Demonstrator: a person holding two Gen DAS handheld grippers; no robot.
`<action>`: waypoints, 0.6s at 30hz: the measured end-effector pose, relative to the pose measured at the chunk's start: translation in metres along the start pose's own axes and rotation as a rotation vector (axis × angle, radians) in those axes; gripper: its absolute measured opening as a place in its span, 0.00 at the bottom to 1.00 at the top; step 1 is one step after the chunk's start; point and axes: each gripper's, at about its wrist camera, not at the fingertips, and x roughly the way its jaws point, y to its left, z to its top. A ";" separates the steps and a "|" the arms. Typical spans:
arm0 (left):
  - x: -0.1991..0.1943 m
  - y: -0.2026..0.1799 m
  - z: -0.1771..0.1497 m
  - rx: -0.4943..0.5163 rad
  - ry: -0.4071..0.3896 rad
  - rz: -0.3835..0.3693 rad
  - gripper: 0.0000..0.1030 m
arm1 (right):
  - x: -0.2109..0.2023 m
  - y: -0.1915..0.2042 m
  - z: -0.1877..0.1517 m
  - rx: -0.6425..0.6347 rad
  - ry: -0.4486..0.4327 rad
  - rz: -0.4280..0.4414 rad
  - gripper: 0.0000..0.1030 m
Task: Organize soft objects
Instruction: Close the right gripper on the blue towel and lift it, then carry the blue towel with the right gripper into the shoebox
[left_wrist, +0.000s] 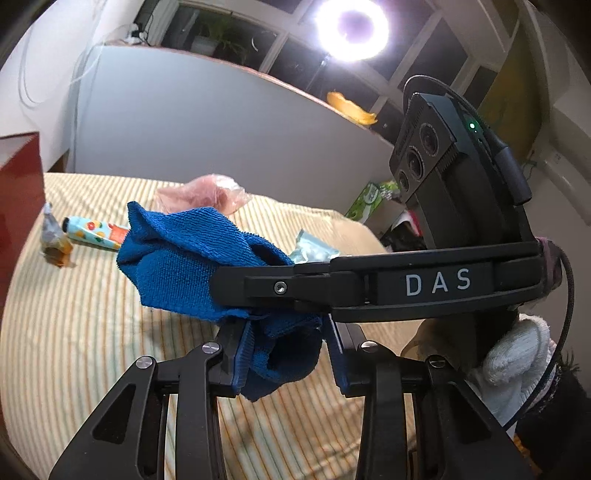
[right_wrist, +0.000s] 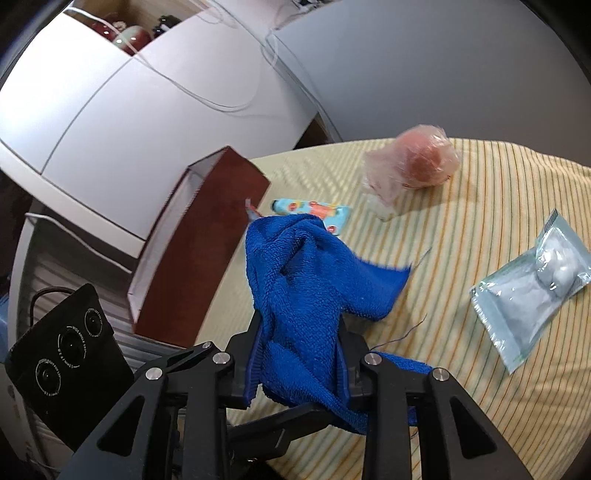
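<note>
1. While both tools grip it, the blue cloth (left_wrist: 177, 258) hangs bunched above the striped worktop (left_wrist: 74, 332), clear of the surface.
2. The left tool (left_wrist: 284, 354) is narrowed on a fold of the cloth, its pads pressing the fabric from both sides.
3. The right tool (right_wrist: 299, 354) is likewise closed on the cloth (right_wrist: 306, 288), which fills the gap between its fingers and spills over them.
4. From the left wrist view, the right tool's finger (left_wrist: 258, 286) reaches in from the right, marked "DAS", with its tip buried in the cloth just above the left tool.
5. A gloved hand (left_wrist: 517, 358) holds the right tool at the lower right of that view.
6. A red box (right_wrist: 199, 243) stands on the worktop's left edge, just beside the cloth in the right wrist view.
7. A patterned tube (right_wrist: 314, 212) lies flat beyond the cloth, near the box.
8. A pink bag (right_wrist: 413, 166) with something round inside sits farther back.
9. A clear packet (right_wrist: 532, 288) lies to the right, well apart from the cloth.
10. A small crumpled wrapper (left_wrist: 55, 240) rests near the tube in the left wrist view.
</note>
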 end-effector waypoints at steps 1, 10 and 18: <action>-0.005 0.000 0.000 0.003 -0.007 0.000 0.32 | -0.002 0.007 -0.001 -0.006 -0.005 0.001 0.28; -0.067 -0.007 0.001 0.043 -0.081 0.020 0.33 | -0.023 0.061 -0.004 -0.069 -0.045 0.029 0.28; -0.124 0.009 0.007 0.057 -0.176 0.084 0.32 | -0.020 0.125 0.007 -0.151 -0.063 0.075 0.28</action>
